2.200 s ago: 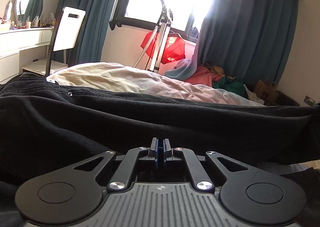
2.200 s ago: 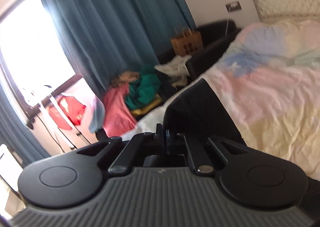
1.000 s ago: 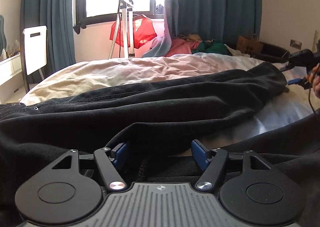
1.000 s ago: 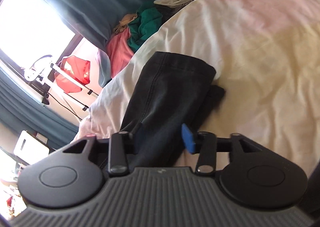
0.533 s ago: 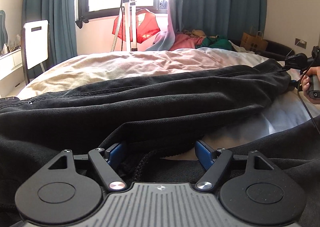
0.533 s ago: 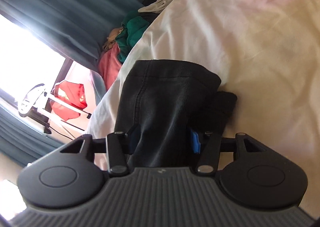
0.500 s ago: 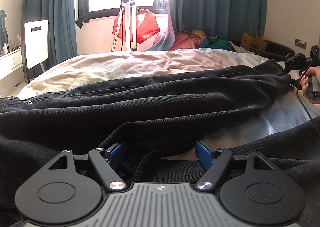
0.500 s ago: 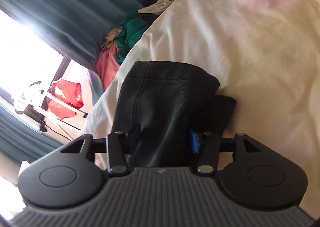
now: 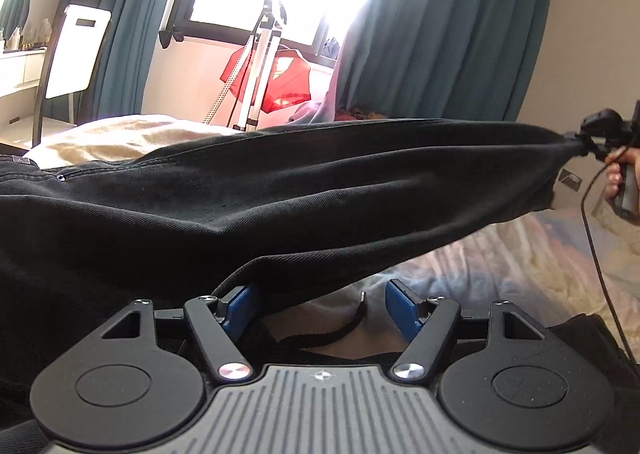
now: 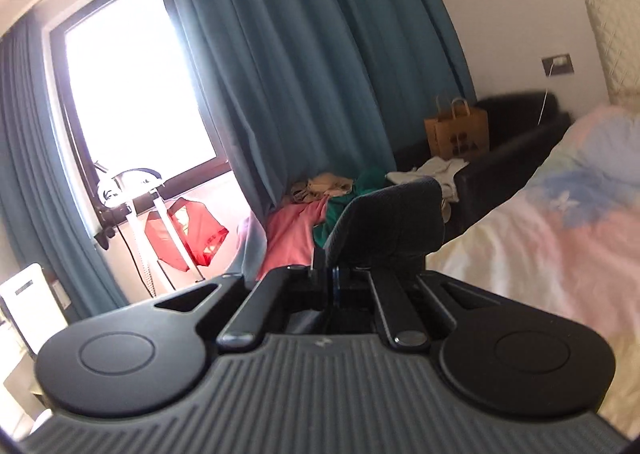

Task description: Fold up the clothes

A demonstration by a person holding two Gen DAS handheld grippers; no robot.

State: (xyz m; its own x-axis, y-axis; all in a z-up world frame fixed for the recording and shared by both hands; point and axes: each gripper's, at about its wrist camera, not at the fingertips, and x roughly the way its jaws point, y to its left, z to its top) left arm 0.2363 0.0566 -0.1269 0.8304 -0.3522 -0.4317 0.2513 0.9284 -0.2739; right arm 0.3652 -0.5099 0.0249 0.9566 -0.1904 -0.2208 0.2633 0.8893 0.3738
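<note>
so the black trousers point(image 9: 280, 190) are mostly lying across the bed point(image 9: 500, 266), and one leg is stretched up off the covers toward the right side of the left wrist view. the right hand-held gripper point(image 10: 333, 278) has just clamped down on the hem of that leg, jaws pinched right together with the cuff sticking up past the fingertips. in the left wrist view you can see that same gripper out at the far end with the person's hand point(image 9: 618, 174) wrapped round the handle, and the fabric is pulled fairly taut.

the left hand-held gripper point(image 9: 320, 308) sits low near the waist end with its blue pads spread wide. cloth hangs over the left pad, but nothing is pinched, so it's not gripping anything. a bit of drawstring point(image 9: 340, 330) lies just beyond the jaws.

progress wise, i'd say this is early. the leg is picked up ready to be carried over, but i don't see a finished fold anywhere. what's left, i'd guess: bring that hem across to the waist, flatten it, fold again. there's also a heap of other clothes point(image 10: 320, 206) by the curtain point(image 10: 300, 54), can't tell if those are part of the job.
</note>
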